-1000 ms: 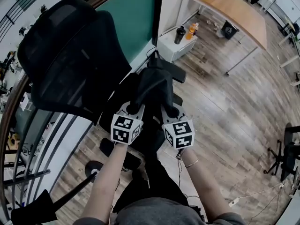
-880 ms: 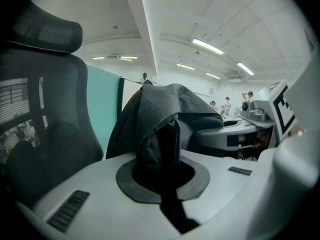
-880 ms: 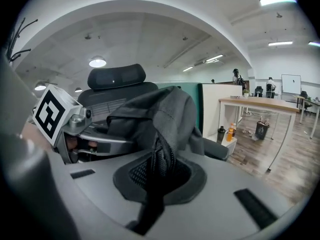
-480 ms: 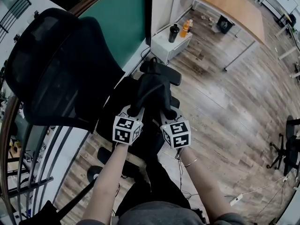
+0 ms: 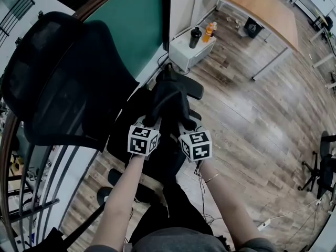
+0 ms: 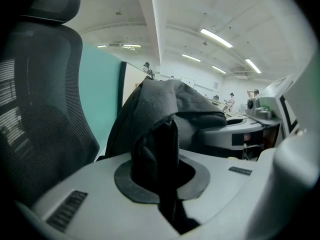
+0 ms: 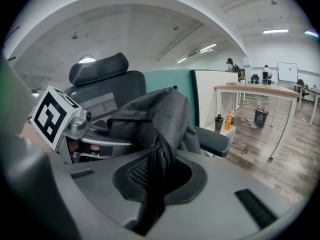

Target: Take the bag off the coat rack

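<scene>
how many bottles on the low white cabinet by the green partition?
2. A dark bottle stands on the low white cabinet; an orange bottle stands close beside it, to its right in the head view. None look hidden behind them, though the view is distant.

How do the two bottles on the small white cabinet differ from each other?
The dark bottle is black and looks wider; the orange bottle is bright orange and slimmer. The dark bottle stands nearer the green partition, the orange bottle farther from it. Both stand upright, side by side, on the white cabinet.
</scene>
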`<state>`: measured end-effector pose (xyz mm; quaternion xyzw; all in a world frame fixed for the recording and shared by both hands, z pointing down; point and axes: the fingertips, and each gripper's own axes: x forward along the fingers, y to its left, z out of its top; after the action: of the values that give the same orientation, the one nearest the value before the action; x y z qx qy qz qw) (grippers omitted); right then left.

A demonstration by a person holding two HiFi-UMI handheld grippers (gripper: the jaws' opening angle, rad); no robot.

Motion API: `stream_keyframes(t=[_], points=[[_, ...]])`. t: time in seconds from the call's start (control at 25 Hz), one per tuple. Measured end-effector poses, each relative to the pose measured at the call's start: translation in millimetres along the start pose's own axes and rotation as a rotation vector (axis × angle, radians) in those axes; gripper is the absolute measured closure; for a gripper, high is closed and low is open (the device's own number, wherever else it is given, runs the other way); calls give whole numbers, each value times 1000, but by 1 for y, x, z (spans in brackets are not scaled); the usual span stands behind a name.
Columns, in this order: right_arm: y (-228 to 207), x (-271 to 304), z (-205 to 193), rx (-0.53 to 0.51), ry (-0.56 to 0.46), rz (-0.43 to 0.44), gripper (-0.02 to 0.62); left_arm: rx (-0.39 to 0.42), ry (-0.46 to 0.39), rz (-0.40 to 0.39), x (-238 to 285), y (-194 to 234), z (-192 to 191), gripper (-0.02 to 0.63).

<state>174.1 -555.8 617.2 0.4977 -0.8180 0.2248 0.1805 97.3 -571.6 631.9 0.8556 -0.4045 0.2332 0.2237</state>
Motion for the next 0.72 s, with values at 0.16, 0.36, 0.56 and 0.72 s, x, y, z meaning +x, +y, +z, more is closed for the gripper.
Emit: stream_keyframes(t=[0.16, 0.36, 0.56, 0.72], points=[[-4, 7, 0, 18, 5, 4, 565, -5, 14, 11, 7, 5, -2, 574], [-4, 15, 2, 40, 10, -3, 516, -36, 21, 43, 8, 16, -1, 548], [6, 15, -2, 50, 8, 47, 406, -58, 18, 52, 6, 16, -3, 431], [15, 14, -4, 50, 4, 65, 371, -67, 15, 77, 0, 18, -7, 380]])
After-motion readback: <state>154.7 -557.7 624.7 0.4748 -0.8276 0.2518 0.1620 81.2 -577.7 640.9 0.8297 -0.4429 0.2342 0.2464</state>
